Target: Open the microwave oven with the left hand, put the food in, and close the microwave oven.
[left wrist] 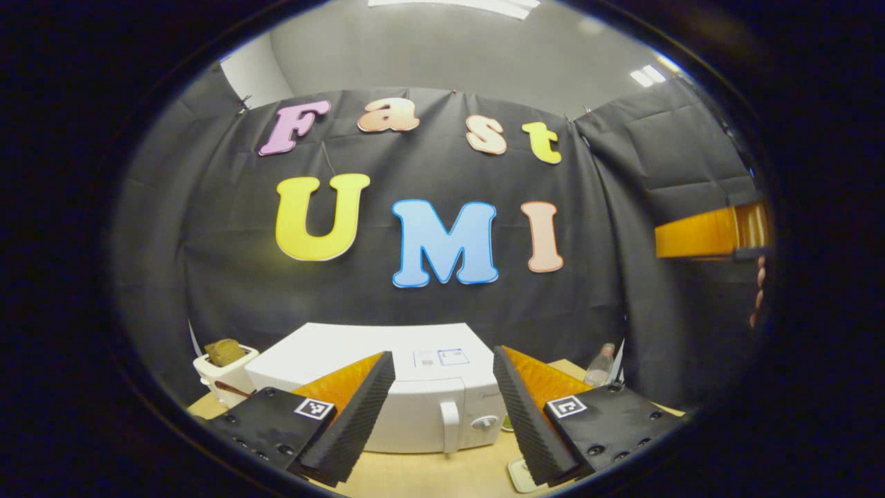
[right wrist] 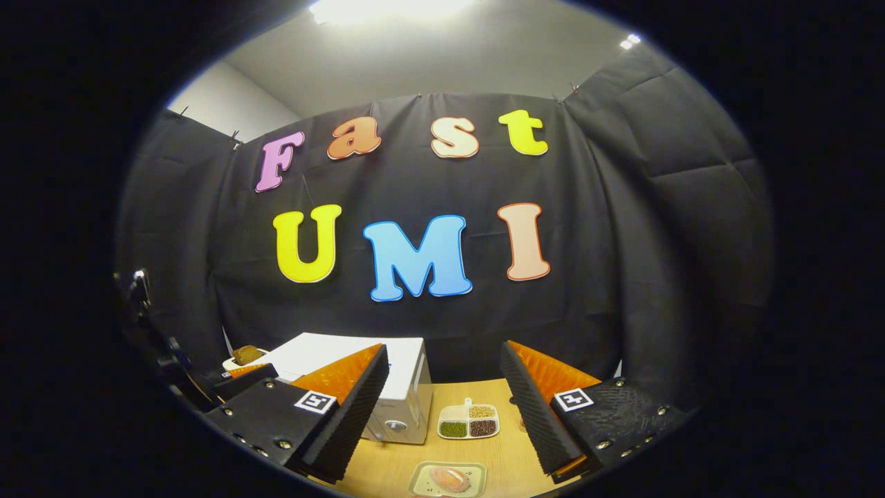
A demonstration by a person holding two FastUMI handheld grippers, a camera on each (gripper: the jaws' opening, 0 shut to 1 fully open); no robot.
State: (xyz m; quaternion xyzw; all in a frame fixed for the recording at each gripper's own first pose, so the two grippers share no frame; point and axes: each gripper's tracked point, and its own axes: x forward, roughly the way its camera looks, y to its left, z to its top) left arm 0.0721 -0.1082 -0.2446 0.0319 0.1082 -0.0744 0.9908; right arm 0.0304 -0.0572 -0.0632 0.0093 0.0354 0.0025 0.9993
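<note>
Facing the left tool (left wrist: 443, 401): closed microwave (left wrist: 415, 394).

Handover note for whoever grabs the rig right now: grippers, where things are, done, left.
Left gripper: open, holding nothing, facing the microwave oven front, short of its door handle.
Right gripper: open, holding nothing, above the table.
Microwave oven door is shut. Food lies on a small tray on the table near the right gripper; a divided dish sits behind it, beside the oven.
Done: nothing yet.
Left: open the door with the left gripper, put the food in, close the door.
</note>
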